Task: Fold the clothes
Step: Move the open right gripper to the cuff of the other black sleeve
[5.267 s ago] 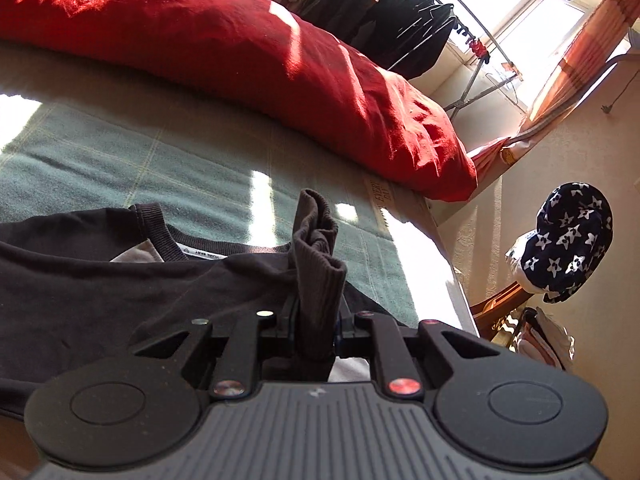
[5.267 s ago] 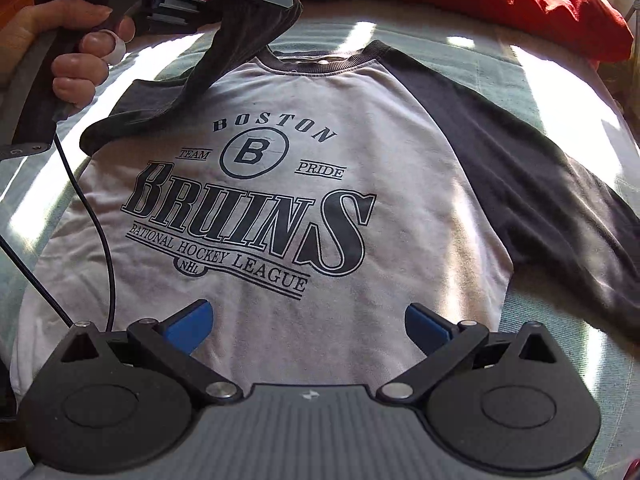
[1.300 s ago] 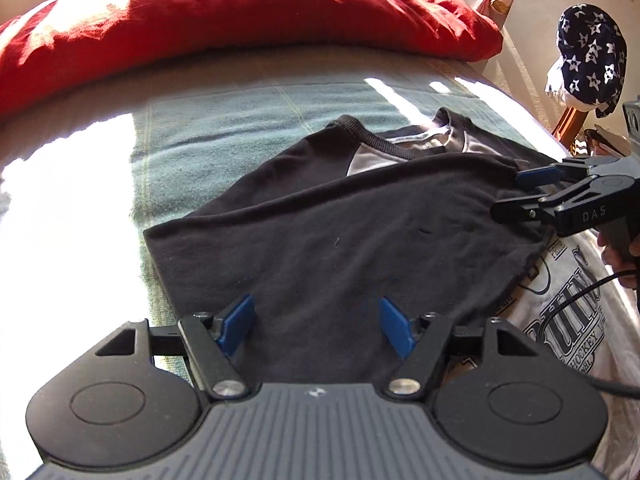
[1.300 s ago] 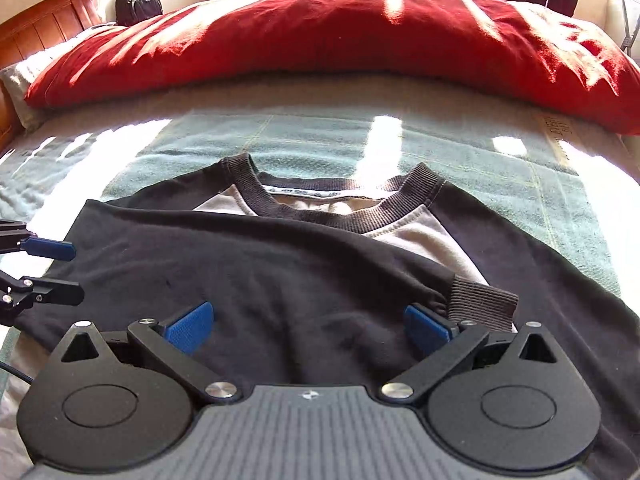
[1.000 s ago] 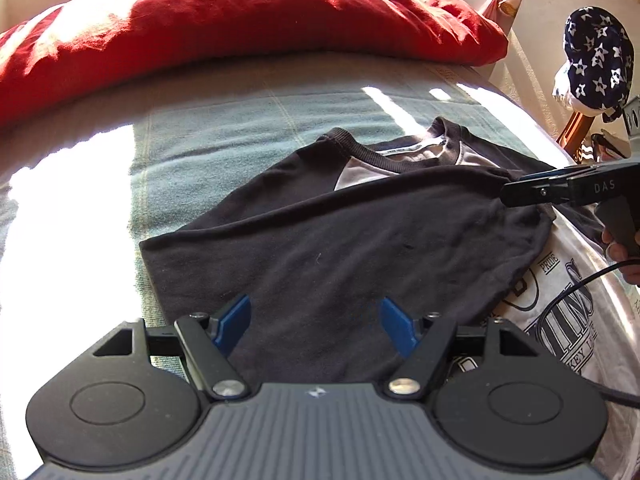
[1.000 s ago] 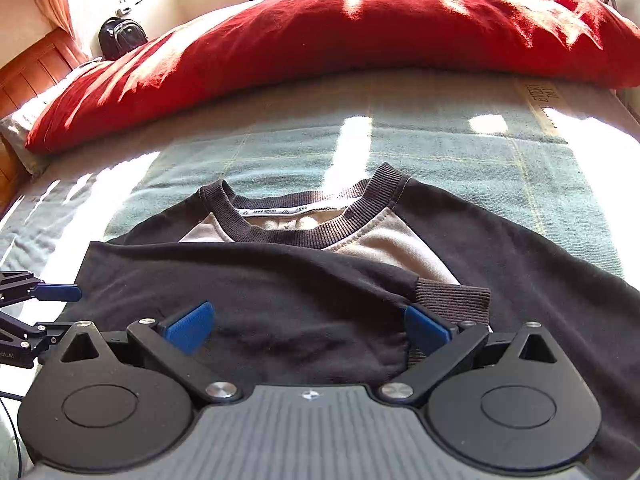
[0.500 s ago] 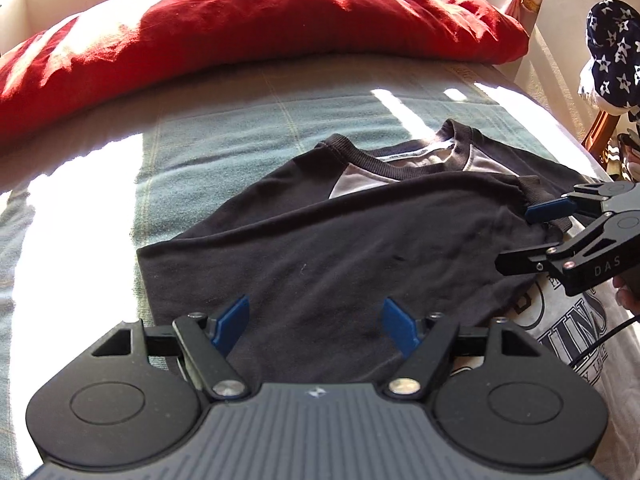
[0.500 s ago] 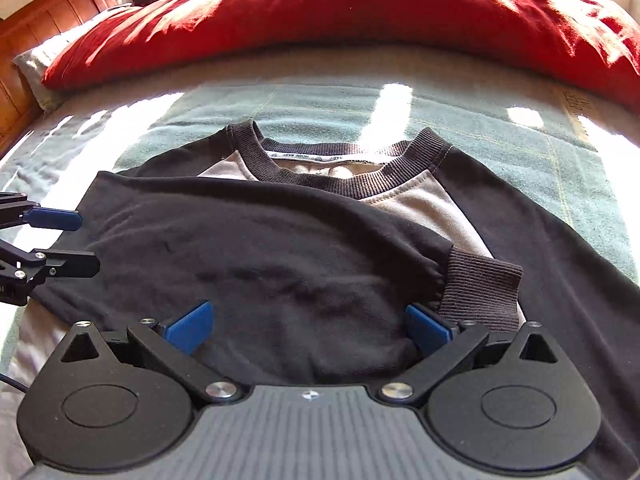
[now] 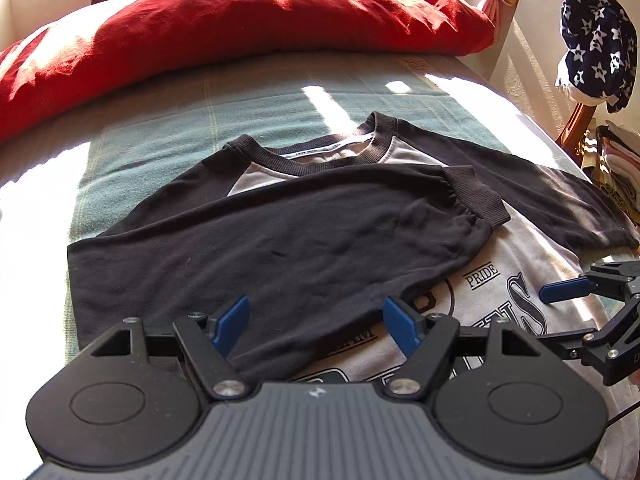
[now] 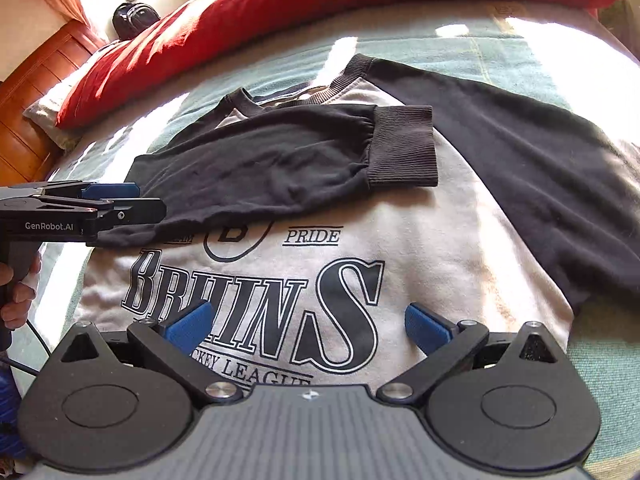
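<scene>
Right now the bed (image 9: 168,128), covered in a green-grey blanket, carries everything, with a long red pillow (image 9: 240,20) lying across its far end. Spread flat on the blanket below that pillow is the sweatshirt (image 10: 400,248), collar towards the pillow, white printed chest facing up. One dark sleeve (image 10: 260,160) is already folded across the chest, its ribbed cuff (image 10: 404,148) resting just below the collar; the other sleeve (image 10: 540,168) stretches out unfolded from the shoulder, its long axis running away from the collar at a slant towards the blanket's edge. That unfolded sleeve lies on the right gripper's (image 10: 308,324) side, so I judge the right hand the nearer one for the next fold. Its jaws stand wide over the lettering, gripping nothing. The left gripper (image 9: 316,320) hovers by the folded sleeve's outer edge, its jaws likewise spread with only loose cloth beneath them and nothing pinched. No basket or box shows on the bed; a dark bag (image 10: 134,20) sits beyond the pillow's end.
</scene>
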{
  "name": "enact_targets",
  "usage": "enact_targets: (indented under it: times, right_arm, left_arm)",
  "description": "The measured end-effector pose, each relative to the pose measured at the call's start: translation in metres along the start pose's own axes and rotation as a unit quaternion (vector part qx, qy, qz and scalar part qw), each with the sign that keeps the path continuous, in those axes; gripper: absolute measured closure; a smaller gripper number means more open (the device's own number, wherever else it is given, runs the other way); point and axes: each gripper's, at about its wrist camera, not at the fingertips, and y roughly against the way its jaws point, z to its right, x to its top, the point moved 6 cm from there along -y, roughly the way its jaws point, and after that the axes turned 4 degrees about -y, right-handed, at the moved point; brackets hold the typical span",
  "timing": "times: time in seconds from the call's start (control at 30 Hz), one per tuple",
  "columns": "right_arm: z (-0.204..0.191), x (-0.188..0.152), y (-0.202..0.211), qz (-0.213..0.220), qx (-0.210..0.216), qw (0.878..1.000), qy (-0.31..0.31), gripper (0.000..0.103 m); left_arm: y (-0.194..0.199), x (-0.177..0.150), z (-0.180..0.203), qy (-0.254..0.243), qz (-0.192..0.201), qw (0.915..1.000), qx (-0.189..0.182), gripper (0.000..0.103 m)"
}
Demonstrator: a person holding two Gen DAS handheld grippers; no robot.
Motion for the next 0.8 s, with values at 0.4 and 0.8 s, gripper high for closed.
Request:
enact_targets:
  times: [0.4, 0.8]
  right_arm:
    - [0.084, -0.002, 0.076, 0.051, -0.015, 0.990, -0.133, 0.000]
    - [0.251, 0.039, 0.120, 0.120, -0.110, 0.964, -0.211, 0.000]
  left_arm:
    - [0.002, 0.022, 0.032, 0.019, 0.005, 0.9995, 0.023, 0.029]
    - [-0.019, 0.045, 0.097, -0.016, 0.005, 0.9997, -0.015, 0.029]
